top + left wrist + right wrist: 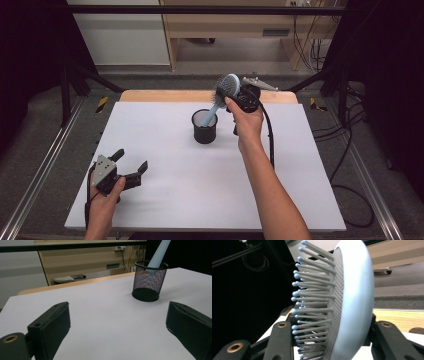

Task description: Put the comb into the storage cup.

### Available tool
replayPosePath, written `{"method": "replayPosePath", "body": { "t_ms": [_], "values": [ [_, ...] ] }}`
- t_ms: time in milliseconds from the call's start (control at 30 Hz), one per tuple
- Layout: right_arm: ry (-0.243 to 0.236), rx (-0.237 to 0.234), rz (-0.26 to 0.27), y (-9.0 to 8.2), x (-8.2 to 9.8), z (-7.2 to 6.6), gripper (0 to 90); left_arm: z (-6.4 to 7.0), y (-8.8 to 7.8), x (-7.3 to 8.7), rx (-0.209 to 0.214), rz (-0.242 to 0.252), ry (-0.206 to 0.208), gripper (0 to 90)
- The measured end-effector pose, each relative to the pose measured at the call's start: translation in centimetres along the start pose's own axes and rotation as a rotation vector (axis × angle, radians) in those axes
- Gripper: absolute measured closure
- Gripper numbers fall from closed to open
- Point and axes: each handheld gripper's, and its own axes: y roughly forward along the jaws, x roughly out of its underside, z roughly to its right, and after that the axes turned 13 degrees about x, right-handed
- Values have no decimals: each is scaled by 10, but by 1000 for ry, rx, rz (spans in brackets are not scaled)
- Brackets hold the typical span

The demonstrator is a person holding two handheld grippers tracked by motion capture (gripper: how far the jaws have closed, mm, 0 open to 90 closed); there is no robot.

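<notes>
A light blue hairbrush (227,86) stands tilted, its handle (158,253) down inside a black mesh cup (205,127) at the middle of the table. My right gripper (233,95) is raised behind the cup and is shut on the brush head. In the right gripper view the head (352,297) sits between the two jaws, bristles facing left. My left gripper (132,159) rests low at the table's front left, open and holding nothing. The cup (149,280) stands well ahead of it, to the right.
The white table top (165,200) has a wooden strip (165,96) along its far edge. Black frame posts and cables (350,150) flank the table on the right. A wooden cabinet (225,25) stands behind it on the floor.
</notes>
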Motion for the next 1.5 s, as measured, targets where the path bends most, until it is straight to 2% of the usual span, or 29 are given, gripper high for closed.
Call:
{"method": "replayPosePath", "body": {
  "t_ms": [933, 1100, 1500],
  "values": [
    [-1, 10, -45, 19, 23, -4, 528, 1, 2, 0, 13, -10, 6, 57],
    [13, 9, -54, 23, 28, -4, 526, 1, 2, -1, 24, 1, 11, 58],
    [18, 15, -71, 29, 36, -2, 525, 2, 3, 0, 28, -9, 17, 58]
  ]
}}
